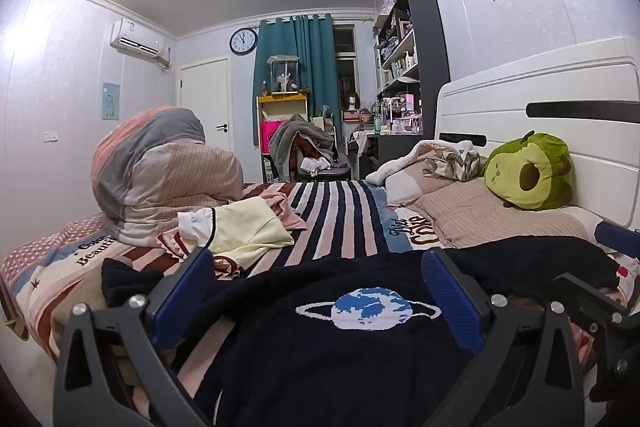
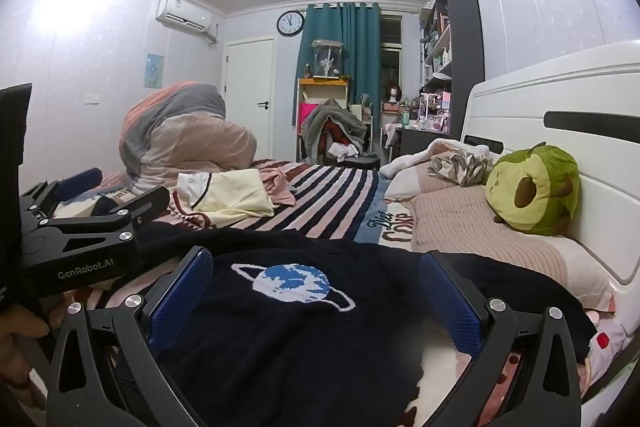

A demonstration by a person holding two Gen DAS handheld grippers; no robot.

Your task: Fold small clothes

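Small clothes on the bed

A dark navy knit sweater [image 1: 320,355] with a blue-and-white ringed planet [image 1: 370,308] on it lies spread flat at the near edge of the bed, one sleeve running off to the right. Farther off to the left, a pale yellow garment [image 1: 244,231] with white, dark-edged trim lies crumpled, touching a pink garment [image 1: 286,213] just behind it.

The near hem of the dark sweater [image 1: 320,359] runs off the bottom edge in both wrist views. Shelf [image 1: 404,55] items are too small to identify. The right gripper [image 1: 608,307] is cut by the frame edge. The clock [image 2: 291,23] face is too small to read.
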